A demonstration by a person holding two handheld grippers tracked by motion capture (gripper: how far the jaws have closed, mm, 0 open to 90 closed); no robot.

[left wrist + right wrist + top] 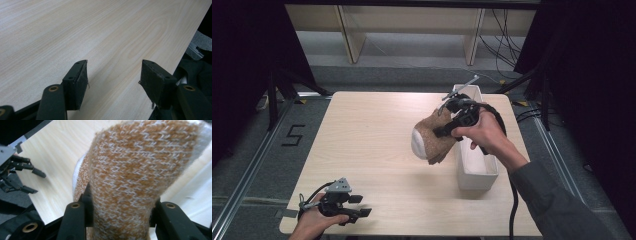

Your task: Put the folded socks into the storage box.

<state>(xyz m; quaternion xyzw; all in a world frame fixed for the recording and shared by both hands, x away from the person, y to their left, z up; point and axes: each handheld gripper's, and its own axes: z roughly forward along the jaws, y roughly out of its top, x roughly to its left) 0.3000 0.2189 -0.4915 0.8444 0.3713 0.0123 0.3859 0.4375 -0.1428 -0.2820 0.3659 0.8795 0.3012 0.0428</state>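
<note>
A brown knitted sock with a white toe hangs in the air above the right half of the table, just left of a white rectangular box. My right gripper is shut on the sock; in the right gripper view the knit bulges up between the two black jaws. My left gripper rests low at the table's near left corner, open, and the left gripper view has bare wood between its fingertips.
The light wooden table has free room across its left and middle. The white box stands along the right edge, running front to back. Beyond the far edge are wooden shelving legs and cables on a grey floor.
</note>
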